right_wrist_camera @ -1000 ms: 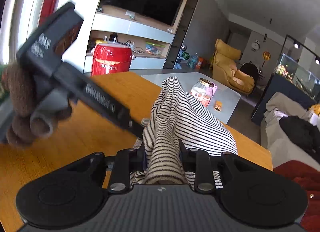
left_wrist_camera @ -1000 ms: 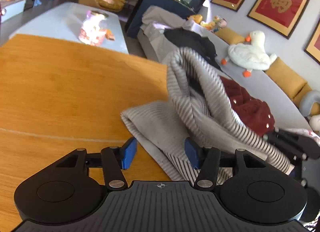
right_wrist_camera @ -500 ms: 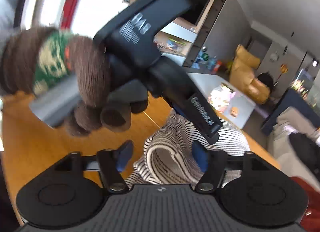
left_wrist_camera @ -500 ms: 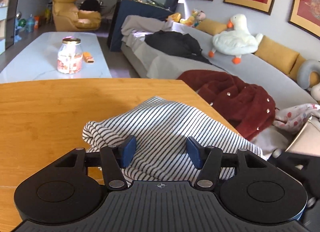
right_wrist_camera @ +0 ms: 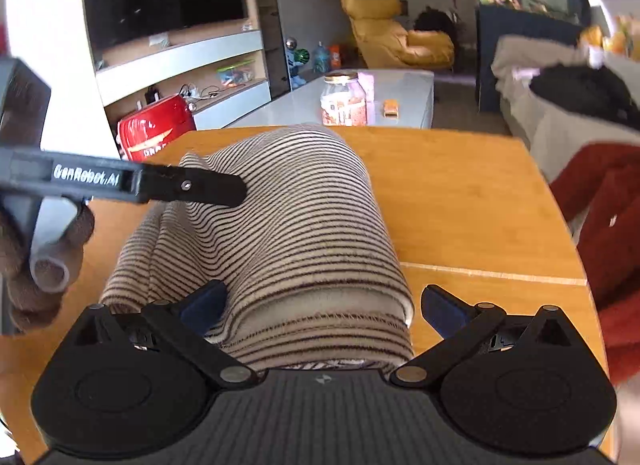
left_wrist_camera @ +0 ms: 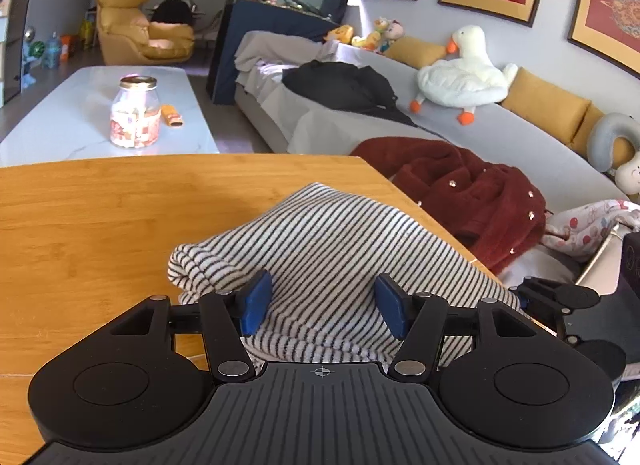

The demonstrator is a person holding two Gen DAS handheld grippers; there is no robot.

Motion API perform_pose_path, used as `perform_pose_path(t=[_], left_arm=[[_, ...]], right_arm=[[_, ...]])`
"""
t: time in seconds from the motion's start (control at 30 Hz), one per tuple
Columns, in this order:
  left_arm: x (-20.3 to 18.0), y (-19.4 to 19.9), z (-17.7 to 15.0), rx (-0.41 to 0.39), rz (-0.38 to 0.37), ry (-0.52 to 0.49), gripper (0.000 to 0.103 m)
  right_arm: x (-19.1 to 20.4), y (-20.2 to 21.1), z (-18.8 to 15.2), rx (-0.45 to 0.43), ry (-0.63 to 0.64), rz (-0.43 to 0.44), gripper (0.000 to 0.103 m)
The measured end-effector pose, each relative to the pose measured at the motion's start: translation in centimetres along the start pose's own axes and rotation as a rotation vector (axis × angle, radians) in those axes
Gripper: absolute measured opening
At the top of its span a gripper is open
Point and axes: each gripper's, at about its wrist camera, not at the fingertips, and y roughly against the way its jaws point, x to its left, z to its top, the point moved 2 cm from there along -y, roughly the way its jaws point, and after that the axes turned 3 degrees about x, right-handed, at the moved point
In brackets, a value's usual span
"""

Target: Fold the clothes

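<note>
Both hand-held grippers have let go. The right hand-held gripper [right_wrist_camera: 322, 311] has its jaws very wide, and they have just been opening; the striped top [right_wrist_camera: 280, 233] sits between them but the blue pads [right_wrist_camera: 442, 311] do not press it. The left hand-held gripper [left_wrist_camera: 322, 305] has its jaws partly apart, and they too have just been opening a little. Its pads [left_wrist_camera: 256, 301] sit over the cloth without squeezing it.

The striped top lies folded in a soft bundle on the wooden table [left_wrist_camera: 80, 233], near the table's edge by the sofa [left_wrist_camera: 360, 133].

What could go wrong? I think the fold may spring back, because the cloth looks thick and puffy and nothing holds it down. A pad could also catch the knit when a hand-held gripper backs away, and drag the bundle out of shape. The bundle is close to the edge, so a hard tug could pull it off.

The right wrist view shows things the left one misses: the left tool seen from the side, with a gloved hand [right_wrist_camera: 32, 265] around its handle and one finger lying on the top, plus a red can [right_wrist_camera: 154, 133] by the shelves. The left wrist view shows the sofa with a dark red coat [left_wrist_camera: 472, 193] and a toy goose [left_wrist_camera: 464, 73].
</note>
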Motion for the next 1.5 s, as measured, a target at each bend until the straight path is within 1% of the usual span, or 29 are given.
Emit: perform_pose_path(t=[0.1, 0.2, 0.23, 0.37, 0.43, 0.47, 0.5, 0.57, 0.63, 0.67, 0.8, 0.93, 0.97, 1.03, 1.1, 1.17, 1.23, 1.3, 1.33, 1.37, 1.4, 1.47, 1.5], left_arm=[[-0.2, -0.1, 0.0, 0.003, -0.005, -0.005, 0.063], [-0.6, -0.3, 0.4, 0.032, 0.002, -0.015, 0.066], [-0.8, -0.3, 0.6, 0.049, 0.012, -0.035, 0.066], [-2.0, -0.3, 1.2, 0.123, 0.061, -0.110, 0.067], [-2.4, -0.2, 1.2, 0.133, 0.084, -0.113, 0.070], [-2.6, -0.2, 1.1, 0.135, 0.093, -0.113, 0.073], [-2.8, -0.1, 0.9, 0.130, 0.101, -0.121, 0.076], [-3.1, -0.1, 0.5, 0.119, 0.116, -0.135, 0.079], [-3.5, -0.1, 0.1, 0.103, 0.132, -0.159, 0.080], [-3.5, -0.1, 0.0, 0.092, 0.132, -0.156, 0.081], [-3.1, 0.0, -0.4, 0.058, 0.116, -0.148, 0.083], [-2.5, 0.2, -0.5, 0.047, 0.086, -0.148, 0.083], [-2.5, 0.2, -0.6, 0.045, 0.083, -0.152, 0.083], [-2.5, 0.2, -0.6, 0.042, 0.078, -0.159, 0.083], [-2.4, 0.3, -0.7, 0.040, 0.070, -0.165, 0.083], [-2.1, 0.4, -0.7, 0.039, 0.055, -0.171, 0.083], [-1.8, 0.5, -0.8, 0.038, 0.041, -0.176, 0.083], [-1.5, 0.5, -0.9, 0.039, 0.034, -0.178, 0.083], [-1.3, 0.6, -0.9, 0.040, 0.032, -0.180, 0.083], [-1.0, 0.6, -0.9, 0.041, 0.026, -0.182, 0.083], [-0.8, 0.7, -0.8, 0.043, 0.019, -0.183, 0.084], [-0.2, 0.8, -0.7, 0.046, 0.001, -0.173, 0.086], [0.2, 0.9, -0.6, 0.048, -0.009, -0.163, 0.088]], right_arm=[[0.3, 0.0, -0.2, -0.019, 0.034, -0.028, 0.103], [1.4, 0.0, -0.5, -0.074, 0.142, -0.083, 0.103], [1.8, 0.2, -0.6, -0.089, 0.157, -0.093, 0.103], [2.6, 1.2, -1.3, -0.121, 0.175, -0.108, 0.103], [2.4, 1.2, -1.2, -0.121, 0.171, -0.104, 0.103], [2.2, 1.2, -1.1, -0.119, 0.165, -0.098, 0.103], [1.9, 1.1, -1.0, -0.115, 0.156, -0.091, 0.103], [1.6, 1.1, -1.0, -0.107, 0.134, -0.074, 0.103], [1.3, 1.1, -1.0, -0.106, 0.114, -0.063, 0.103], [1.1, 1.2, -1.0, -0.106, 0.104, -0.058, 0.103], [0.9, 3.6, -0.9, -0.152, 0.043, 0.070, 0.103], [-2.4, 5.7, 2.5, -0.217, -0.138, 0.171, 0.103], [-3.3, 5.7, 3.7, -0.219, -0.173, 0.185, 0.102], [-4.3, 4.3, 6.3, -0.186, -0.178, 0.195, 0.099], [-4.8, 1.4, 8.6, -0.097, -0.165, 0.220, 0.099], [-5.0, -2.0, 10.0, -0.007, -0.169, 0.234, 0.099], [-5.1, -5.3, 10.4, 0.089, -0.186, 0.245, 0.099], [-5.5, -8.2, 9.9, 0.194, -0.255, 0.322, 0.099], [-5.5, -9.0, 9.7, 0.229, -0.289, 0.365, 0.096], [-5.3, -9.1, 9.6, 0.242, -0.306, 0.406, 0.080], [-4.5, -8.5, 9.8, 0.223, -0.286, 0.417, 0.074], [-2.8, -6.6, 10.1, 0.160, -0.225, 0.430, 0.068], [-2.1, -5.5, 10.2, 0.121, -0.193, 0.444, 0.067]])
